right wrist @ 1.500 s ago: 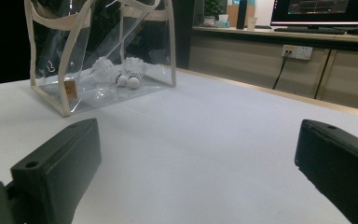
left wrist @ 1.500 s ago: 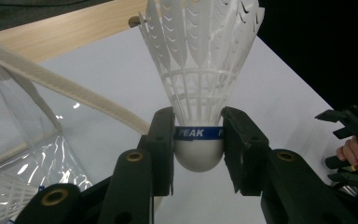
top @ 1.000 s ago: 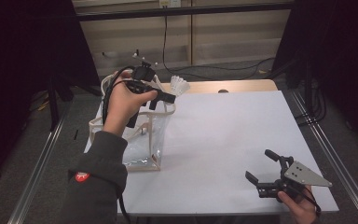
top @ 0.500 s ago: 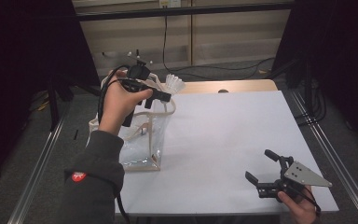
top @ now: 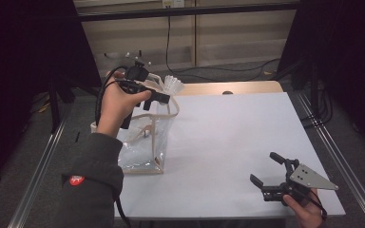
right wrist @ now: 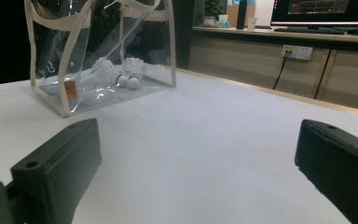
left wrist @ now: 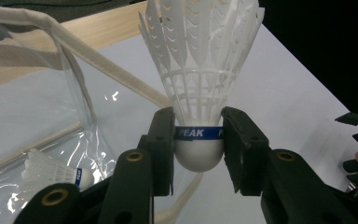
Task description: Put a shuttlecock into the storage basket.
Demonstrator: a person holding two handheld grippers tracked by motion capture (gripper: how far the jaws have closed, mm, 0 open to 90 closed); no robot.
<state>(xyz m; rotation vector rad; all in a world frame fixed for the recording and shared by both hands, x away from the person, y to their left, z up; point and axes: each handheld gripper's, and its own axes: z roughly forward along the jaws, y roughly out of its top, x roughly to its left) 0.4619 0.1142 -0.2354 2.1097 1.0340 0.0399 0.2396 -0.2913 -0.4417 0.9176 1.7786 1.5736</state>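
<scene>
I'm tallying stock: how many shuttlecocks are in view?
3. One shuttlecock is clamped in the left gripper above the clear bag; two lie side by side on the bag's floor. More may be hidden.

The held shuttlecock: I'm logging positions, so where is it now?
The shuttlecock sits clamped in the left gripper, above the clear bag at the table's left.

Your high view is pretty dim, black at both sides, only the white table (top: 228, 142) catches light. Gripper views are brighter; the clear bag (right wrist: 102, 51) throws small glints, and your near jaws go soft and blurry.
</scene>
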